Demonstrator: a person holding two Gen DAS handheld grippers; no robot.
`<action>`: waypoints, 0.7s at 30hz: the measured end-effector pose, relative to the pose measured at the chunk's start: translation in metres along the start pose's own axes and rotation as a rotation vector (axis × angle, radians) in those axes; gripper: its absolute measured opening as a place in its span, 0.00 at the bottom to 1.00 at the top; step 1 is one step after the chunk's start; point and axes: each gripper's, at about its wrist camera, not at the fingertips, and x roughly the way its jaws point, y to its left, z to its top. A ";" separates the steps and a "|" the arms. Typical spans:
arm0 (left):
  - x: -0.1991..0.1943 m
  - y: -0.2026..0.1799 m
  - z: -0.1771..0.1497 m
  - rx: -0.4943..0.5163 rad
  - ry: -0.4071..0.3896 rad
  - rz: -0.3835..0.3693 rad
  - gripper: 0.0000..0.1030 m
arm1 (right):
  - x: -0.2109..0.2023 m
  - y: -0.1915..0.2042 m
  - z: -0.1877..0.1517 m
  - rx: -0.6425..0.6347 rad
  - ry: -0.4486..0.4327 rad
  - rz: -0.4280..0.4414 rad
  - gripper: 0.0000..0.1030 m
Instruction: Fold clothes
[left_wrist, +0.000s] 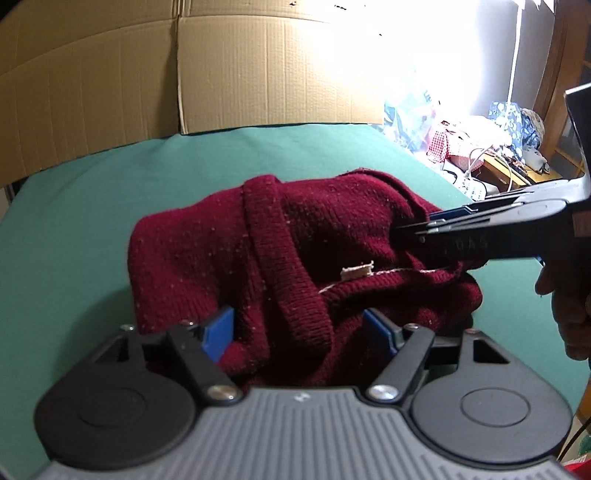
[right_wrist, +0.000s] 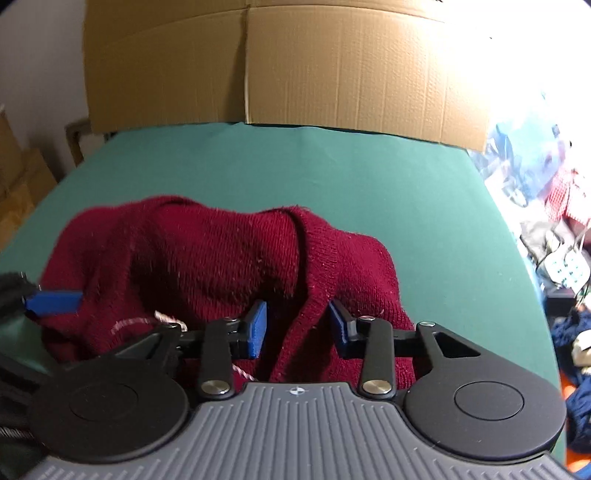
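My left gripper (left_wrist: 299, 332) stands wide around the sweater (left_wrist: 295, 236) at lower centre. My right gripper (right_wrist: 297, 325) is narrower, fabric between its pads, grip unclear.

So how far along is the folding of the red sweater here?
Early. Done: nothing neat; the maroon sweater lies bunched in a heap on the green cloth, ribbed band and label showing. In hand: both claws work in the heap; the left claw and right claw each have knit between their blue pads, gaps showing. Left: spreading it flat, then every fold.
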 end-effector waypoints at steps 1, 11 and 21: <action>0.000 -0.002 -0.001 0.015 -0.001 0.007 0.73 | -0.001 0.002 -0.002 -0.018 0.000 -0.007 0.39; -0.027 -0.007 -0.004 0.118 -0.075 0.012 0.75 | -0.035 -0.016 -0.006 0.007 -0.115 0.005 0.40; -0.024 0.004 -0.019 0.042 0.010 -0.051 0.77 | -0.040 -0.031 -0.018 0.083 -0.080 0.009 0.23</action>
